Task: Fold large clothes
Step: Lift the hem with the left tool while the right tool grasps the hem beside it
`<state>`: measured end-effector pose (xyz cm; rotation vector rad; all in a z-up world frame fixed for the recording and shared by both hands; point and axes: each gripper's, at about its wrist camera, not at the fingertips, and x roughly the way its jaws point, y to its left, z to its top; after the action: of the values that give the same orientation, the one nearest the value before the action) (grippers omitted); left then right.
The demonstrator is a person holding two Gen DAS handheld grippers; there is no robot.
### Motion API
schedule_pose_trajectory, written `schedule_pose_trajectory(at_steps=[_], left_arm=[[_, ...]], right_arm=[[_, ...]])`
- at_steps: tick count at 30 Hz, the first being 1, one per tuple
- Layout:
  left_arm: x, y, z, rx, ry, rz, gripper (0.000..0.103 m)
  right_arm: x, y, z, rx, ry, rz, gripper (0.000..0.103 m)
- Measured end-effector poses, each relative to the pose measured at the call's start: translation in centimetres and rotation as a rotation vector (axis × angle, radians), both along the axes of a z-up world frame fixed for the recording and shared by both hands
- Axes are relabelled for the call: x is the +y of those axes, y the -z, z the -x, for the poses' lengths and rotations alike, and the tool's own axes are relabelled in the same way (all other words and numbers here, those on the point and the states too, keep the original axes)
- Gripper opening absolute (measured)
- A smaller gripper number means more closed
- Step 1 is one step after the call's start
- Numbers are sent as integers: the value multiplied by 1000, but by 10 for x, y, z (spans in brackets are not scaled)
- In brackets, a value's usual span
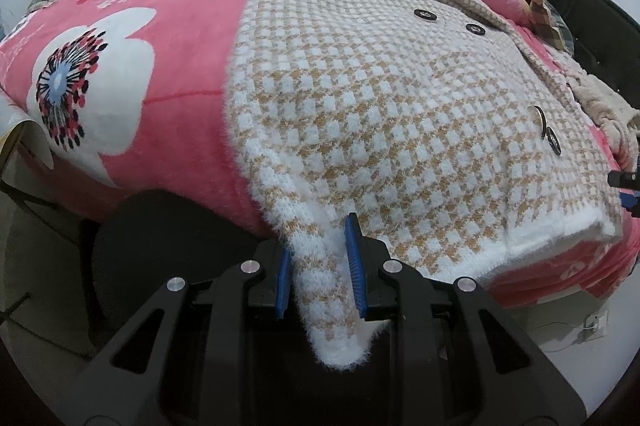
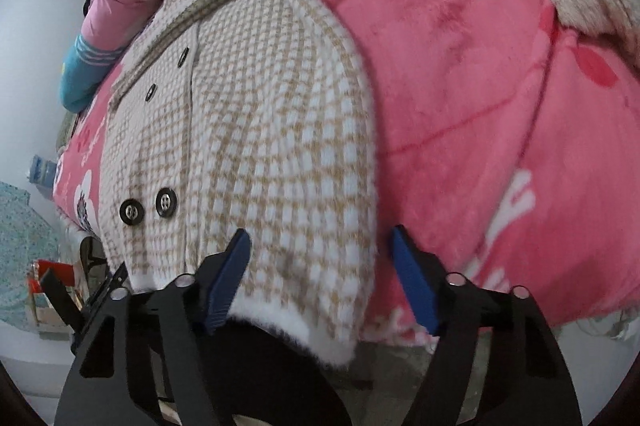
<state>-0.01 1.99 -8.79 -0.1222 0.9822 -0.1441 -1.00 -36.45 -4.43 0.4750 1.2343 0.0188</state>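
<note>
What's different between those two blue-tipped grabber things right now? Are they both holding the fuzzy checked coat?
The left hand-held gripper has its pads close together, pinched on a hanging corner of the checked coat. The right hand-held gripper stands wide, its fingers straddling the coat's white hem without pressing it yet. The left grips at the bed's edge by the pink blanket; the right is at the other bottom corner. Both share black frames and blue pads.
</note>
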Motion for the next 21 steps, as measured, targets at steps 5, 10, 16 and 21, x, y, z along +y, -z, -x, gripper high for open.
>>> schedule_pose_trajectory(at_steps=[5,10,16,21], left_arm=[[-1,-1,2,-3,7,-2,24],[-4,-4,3,-16,17,-8,24],[-11,-23,9,-65,46,-12,17],[-13,-54,11,-125,50,43,10]], right_arm=[[10,-1,7,-1,-39,72,45],[16,-4,17,-6,-70,139,26],[14,-16,21,-56,-102,120,8],[14,-46,18,-155,-129,75,8]])
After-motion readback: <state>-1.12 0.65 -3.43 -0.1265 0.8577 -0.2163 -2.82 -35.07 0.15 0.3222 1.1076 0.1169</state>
